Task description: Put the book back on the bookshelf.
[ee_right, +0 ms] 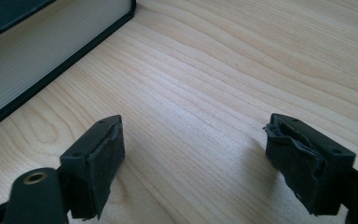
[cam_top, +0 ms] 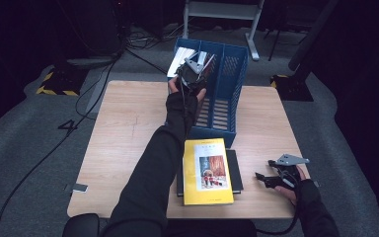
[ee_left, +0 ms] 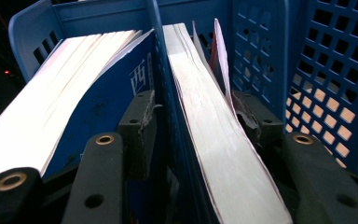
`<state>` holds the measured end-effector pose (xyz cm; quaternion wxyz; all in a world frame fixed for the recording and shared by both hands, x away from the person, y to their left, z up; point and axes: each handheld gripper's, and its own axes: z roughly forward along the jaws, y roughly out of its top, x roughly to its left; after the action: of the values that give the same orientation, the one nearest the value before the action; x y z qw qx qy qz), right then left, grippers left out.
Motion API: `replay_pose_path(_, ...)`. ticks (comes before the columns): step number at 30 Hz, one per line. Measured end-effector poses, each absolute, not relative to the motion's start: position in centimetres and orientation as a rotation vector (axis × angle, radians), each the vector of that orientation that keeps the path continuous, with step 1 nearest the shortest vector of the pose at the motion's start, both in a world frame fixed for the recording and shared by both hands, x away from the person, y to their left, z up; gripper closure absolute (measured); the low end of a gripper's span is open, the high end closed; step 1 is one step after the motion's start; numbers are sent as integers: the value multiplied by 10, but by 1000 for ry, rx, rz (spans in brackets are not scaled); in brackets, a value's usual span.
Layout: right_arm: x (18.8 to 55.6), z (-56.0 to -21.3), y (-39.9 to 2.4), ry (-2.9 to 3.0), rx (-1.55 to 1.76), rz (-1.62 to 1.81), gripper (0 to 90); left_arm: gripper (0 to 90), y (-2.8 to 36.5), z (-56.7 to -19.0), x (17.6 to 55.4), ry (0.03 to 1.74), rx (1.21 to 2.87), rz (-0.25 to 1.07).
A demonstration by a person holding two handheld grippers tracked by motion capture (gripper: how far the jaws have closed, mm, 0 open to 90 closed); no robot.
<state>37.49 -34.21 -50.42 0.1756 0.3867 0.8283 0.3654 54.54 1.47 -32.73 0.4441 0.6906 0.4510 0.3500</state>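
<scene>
Left gripper: I'm holding its jaws half open, straddling the white-paged book, pads clear.
Book: standing in blue rack, upper centre.
Tip: I'm backing straight out.
Right gripper: resting wide open, empty.

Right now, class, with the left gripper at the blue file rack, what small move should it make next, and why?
Probably lift the left gripper straight up out of the blue file rack. Its jaws stand apart around the book, which stands in its slot beside the blue-covered book, so it looks placed. The yellow book on the table waits.
</scene>
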Motion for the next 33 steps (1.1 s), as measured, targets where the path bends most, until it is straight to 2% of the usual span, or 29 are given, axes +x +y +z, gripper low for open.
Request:
replay_pose_path(18,375,-504,-342,2346,1097,1036,197,499,21,-327,537,1050,1800,806)
replay_pose_path(33,375,-504,-342,2346,1098,1036,196,465,32,-326,525,970,1872,818)
